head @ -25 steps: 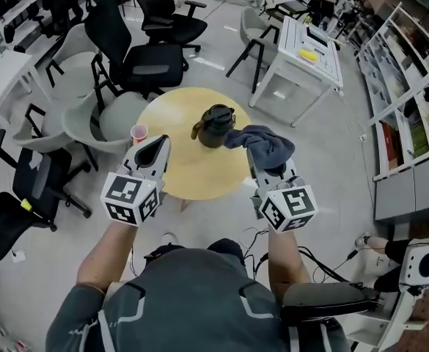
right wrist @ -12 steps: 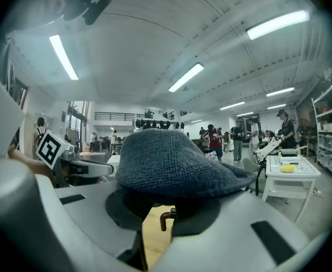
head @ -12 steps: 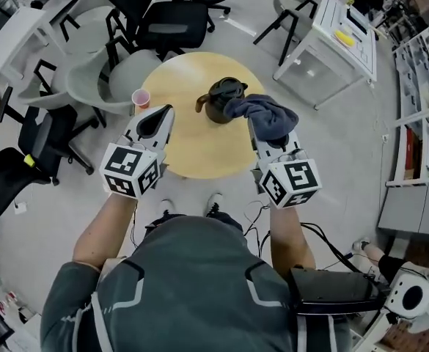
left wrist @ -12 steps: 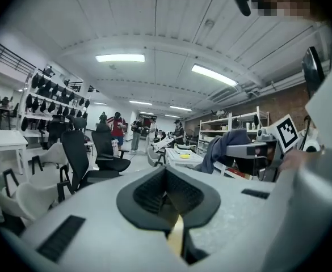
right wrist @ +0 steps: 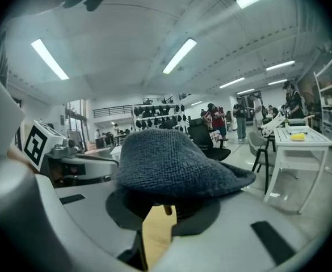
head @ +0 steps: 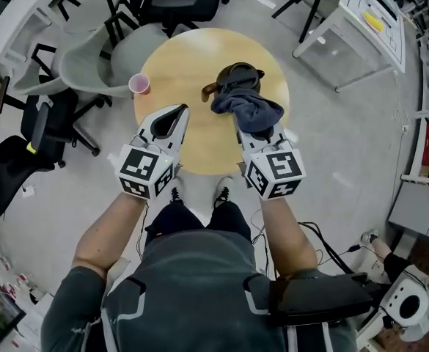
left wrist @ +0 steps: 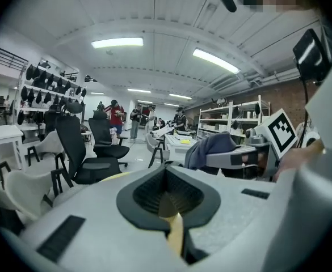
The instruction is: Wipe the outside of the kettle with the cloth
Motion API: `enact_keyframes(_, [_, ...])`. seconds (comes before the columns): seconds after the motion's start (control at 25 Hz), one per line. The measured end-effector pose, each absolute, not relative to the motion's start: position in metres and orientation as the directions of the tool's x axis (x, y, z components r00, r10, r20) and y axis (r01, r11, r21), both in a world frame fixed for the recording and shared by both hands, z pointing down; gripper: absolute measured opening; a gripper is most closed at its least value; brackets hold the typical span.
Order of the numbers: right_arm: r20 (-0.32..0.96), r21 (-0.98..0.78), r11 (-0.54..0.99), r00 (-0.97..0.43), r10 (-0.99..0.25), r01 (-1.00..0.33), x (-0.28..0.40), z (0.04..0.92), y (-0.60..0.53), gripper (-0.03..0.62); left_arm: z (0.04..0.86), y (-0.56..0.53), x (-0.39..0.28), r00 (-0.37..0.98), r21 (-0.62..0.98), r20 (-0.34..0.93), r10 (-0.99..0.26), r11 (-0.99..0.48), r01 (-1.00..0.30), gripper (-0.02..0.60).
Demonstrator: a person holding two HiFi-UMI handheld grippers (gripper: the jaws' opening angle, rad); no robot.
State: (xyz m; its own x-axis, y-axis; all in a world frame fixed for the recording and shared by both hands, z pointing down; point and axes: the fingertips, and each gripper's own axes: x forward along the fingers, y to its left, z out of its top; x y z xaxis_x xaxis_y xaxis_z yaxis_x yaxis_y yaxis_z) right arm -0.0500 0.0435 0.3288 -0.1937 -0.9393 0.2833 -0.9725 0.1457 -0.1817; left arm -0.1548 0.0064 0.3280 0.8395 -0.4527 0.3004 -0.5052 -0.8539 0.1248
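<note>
**A:** Tools first: what is each one doing?

**B:** Right tool (head: 255,132) is clenched on the cloth (head: 247,111). In the right gripper view the dark weave bunches over its closed jaws. Left tool (head: 171,118) has its jaws together on nothing, and it hovers over the desk's near edge, left of the other.

**A:** And the layout?

**B:** On the round yellow desk (head: 192,57), the kettle (head: 236,74) stands upright a little right of the middle, nearer the far edge. The cloth overlaps its near side and seems to rest against it, though I cannot confirm contact.

**A:** What could go wrong?

**B:** Nothing braces the kettle. A firm one-sided wipe could, I judge, slide it toward the far edge or tip it. The cloth's loose folds might also snag the handle (head: 208,91), which points left, and drag the kettle around.

**A:** Containers?

**B:** The kettle's lid is on, so its contents are hidden. If it holds liquid, tipping it means a spill. A small pink cup (head: 139,85) sits at the left edge, well apart, and I cannot tell what is inside.
</note>
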Motion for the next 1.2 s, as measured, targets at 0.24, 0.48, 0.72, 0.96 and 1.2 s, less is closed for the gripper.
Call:
enact_keyframes(0.24, [0.358, -0.195, 0.057, -0.125, -0.926, -0.979, -0.067, 0.403, 0.015, 0.081, 0.379, -0.014, -0.157, 0.854, 0.152, 0.335, -0.398, -0.872, -0.466, 0.008])
enact_keyframes(0.48, [0.369, -0.143, -0.004, -0.049, -0.928, -0.990, -0.060, 0.439, -0.004, 0.081, 0.408, -0.024, -0.150, 0.859, 0.193, 0.333, -0.389, -0.863, -0.466, 0.009])
enact_keyframes(0.72, [0.346, -0.139, -0.007, -0.042, -0.937, -0.990, -0.066, 0.458, -0.018, 0.080, 0.437, -0.026, -0.143, 0.870, 0.213, 0.339, -0.359, -0.871, -0.443, 0.008])
enact_keyframes(0.96, [0.343, -0.134, 0.005, -0.051, -0.938, -0.991, -0.076, 0.481, -0.018, 0.080, 0.467, -0.025, -0.139, 0.873, 0.246, 0.342, -0.349, -0.863, -0.441, 0.008])
enact_keyframes(1.2, [0.422, -0.181, 0.000, -0.078, -0.903, -0.984, -0.076, 0.543, -0.015, 0.080, 0.496, -0.036, -0.140, 0.861, 0.270, 0.345, -0.375, -0.839, -0.473, 0.008])
